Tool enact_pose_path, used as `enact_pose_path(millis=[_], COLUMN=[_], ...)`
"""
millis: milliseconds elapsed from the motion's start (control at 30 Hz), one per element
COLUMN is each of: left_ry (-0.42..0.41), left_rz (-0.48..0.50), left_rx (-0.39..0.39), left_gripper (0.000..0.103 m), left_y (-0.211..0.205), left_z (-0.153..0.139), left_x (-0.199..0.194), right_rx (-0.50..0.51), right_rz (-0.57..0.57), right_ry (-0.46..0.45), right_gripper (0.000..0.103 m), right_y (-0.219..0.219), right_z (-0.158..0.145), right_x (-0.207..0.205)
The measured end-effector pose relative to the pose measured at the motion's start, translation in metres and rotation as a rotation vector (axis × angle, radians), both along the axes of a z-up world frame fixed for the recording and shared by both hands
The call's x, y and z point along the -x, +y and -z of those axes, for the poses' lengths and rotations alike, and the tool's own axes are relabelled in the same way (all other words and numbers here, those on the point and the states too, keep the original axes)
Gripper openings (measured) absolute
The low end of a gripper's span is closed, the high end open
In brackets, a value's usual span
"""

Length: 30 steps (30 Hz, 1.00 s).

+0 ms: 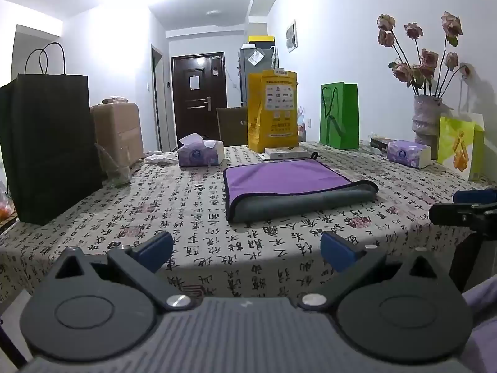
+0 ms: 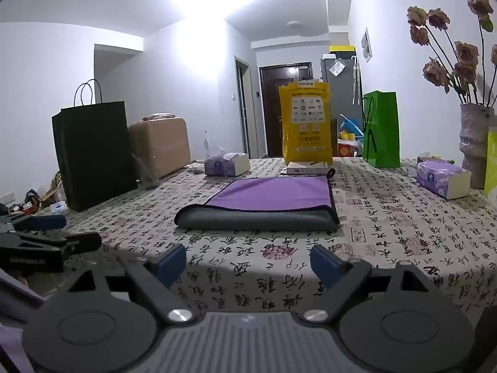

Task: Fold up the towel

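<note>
A purple towel [image 1: 285, 177] with a grey underside lies folded flat on the calligraphy-print tablecloth [image 1: 186, 205], its grey rolled fold facing me. It also shows in the right wrist view [image 2: 267, 195]. My left gripper [image 1: 247, 250] is open and empty, held back at the table's near edge, well short of the towel. My right gripper [image 2: 248, 264] is open and empty, also at the near edge. The right gripper shows at the right rim of the left view [image 1: 466, 211]; the left gripper shows at the left rim of the right view [image 2: 46, 236].
Behind the towel stand a yellow bag [image 1: 271, 112], a white box [image 1: 287, 154], a green bag [image 1: 340, 115] and a tissue pack [image 1: 200, 152]. A black bag [image 1: 49, 146] stands left. A second tissue pack [image 1: 408, 154], vase of roses [image 1: 427, 118] and lime bag [image 1: 461, 146] stand right.
</note>
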State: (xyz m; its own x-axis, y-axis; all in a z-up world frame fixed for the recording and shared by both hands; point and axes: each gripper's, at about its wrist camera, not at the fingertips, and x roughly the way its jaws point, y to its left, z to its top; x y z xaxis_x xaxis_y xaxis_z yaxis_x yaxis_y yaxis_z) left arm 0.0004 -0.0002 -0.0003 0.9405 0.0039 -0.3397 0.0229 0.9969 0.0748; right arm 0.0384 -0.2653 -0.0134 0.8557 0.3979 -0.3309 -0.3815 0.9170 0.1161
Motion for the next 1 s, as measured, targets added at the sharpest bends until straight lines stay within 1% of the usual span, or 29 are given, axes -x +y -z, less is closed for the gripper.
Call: enact_pose_path(millis=[267, 400, 467, 1000], left_ry=[0.006, 0.002, -0.002, 0.000], left_rz=[0.012, 0.009, 0.010, 0.008], left_rx=[0.006, 0.007, 0.008, 0.007], left_gripper=[0.103, 0.103, 0.103, 0.103], left_y=[0.0003, 0.0013, 0.0026, 0.0009], left_z=[-0.0002, -0.0015, 0.0000, 0.0016], left_x=[-0.0021, -0.0036, -0.0038, -0.0020], right_rx=[0.004, 0.011, 0.003, -0.001], right_rz=[-0.002, 0.010, 0.015, 0.011], right_ry=[0.010, 0.003, 0.005, 0.009], right_gripper=[0.089, 0.095, 0.095, 0.095], right_y=[-0.0015, 0.0003, 0.0000, 0.0011], right_z=[0.0017, 0.0052, 0.0010, 0.0033], right_x=[-0.0005, -0.0003, -0.0024, -0.0022])
